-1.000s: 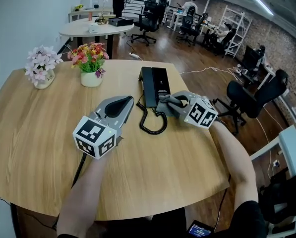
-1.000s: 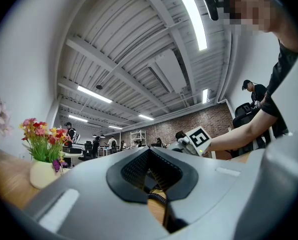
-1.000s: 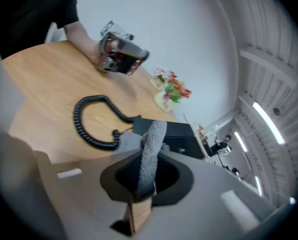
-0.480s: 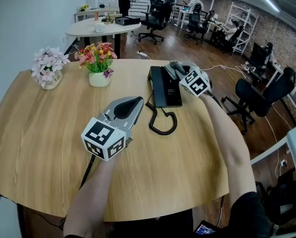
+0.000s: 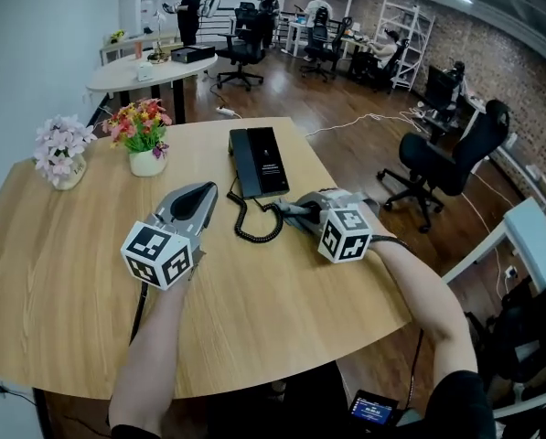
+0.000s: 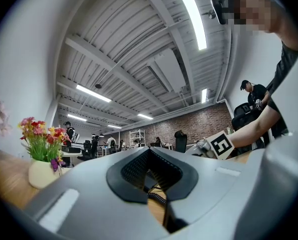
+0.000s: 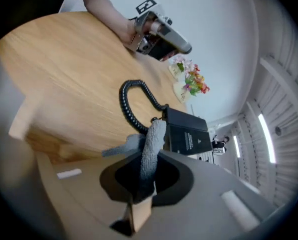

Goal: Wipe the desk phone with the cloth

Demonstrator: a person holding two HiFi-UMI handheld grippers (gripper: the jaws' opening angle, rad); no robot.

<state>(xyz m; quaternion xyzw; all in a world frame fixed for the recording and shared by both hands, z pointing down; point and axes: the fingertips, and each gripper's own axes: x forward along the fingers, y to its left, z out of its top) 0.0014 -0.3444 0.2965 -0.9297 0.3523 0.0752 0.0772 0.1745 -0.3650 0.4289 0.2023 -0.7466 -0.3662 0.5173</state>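
The black desk phone (image 5: 259,160) lies flat on the round wooden table (image 5: 62,245), its coiled cord (image 5: 252,229) looping toward me. My right gripper (image 5: 289,211) sits just off the phone's near right corner, shut on a grey cloth (image 5: 302,210). In the right gripper view the cloth (image 7: 151,146) sticks up out of the jaws, with the phone (image 7: 187,134) and cord (image 7: 130,104) beyond it. My left gripper (image 5: 199,195) rests left of the cord, shut and holding nothing. In the left gripper view its jaws (image 6: 149,160) point toward the cord.
A white pot of red and yellow flowers (image 5: 143,135) stands left of the phone, and a second pot of pale pink flowers (image 5: 60,154) further left. The table's right edge (image 5: 382,273) runs close by my right arm. Office chairs and people are beyond.
My right gripper has come back with the cloth from the phone's far end to its near right corner. The left gripper has stayed beside the cord.
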